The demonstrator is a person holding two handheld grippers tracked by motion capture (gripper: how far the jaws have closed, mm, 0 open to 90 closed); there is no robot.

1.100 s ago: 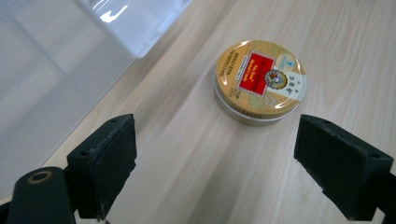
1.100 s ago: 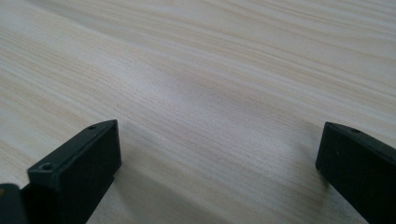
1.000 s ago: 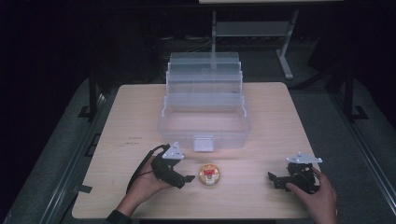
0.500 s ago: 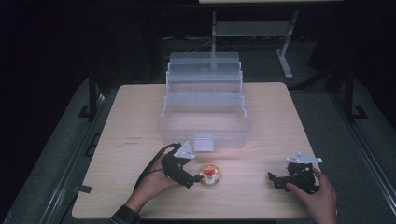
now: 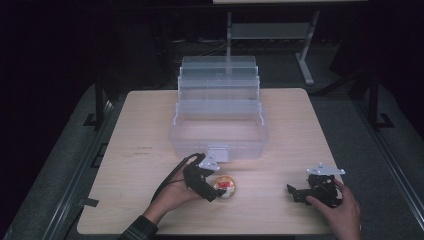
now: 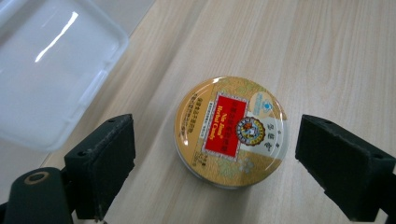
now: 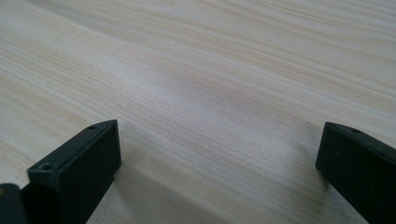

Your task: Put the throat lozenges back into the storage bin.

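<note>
Two grippers sit low over the pale wooden table [image 5: 150, 150]. The left gripper [image 6: 212, 154] hovers over a round gold tin [image 6: 229, 125] with a red label, its jaws spread wide on either side of the tin and clear of its rim. The tin stands flat on the table near the front edge, just before a clear plastic tiered box [image 5: 218, 112], whose corner shows in the left gripper view. The right gripper [image 7: 217, 163] rests well apart to the right, jaws wide with bare wood between them.
</note>
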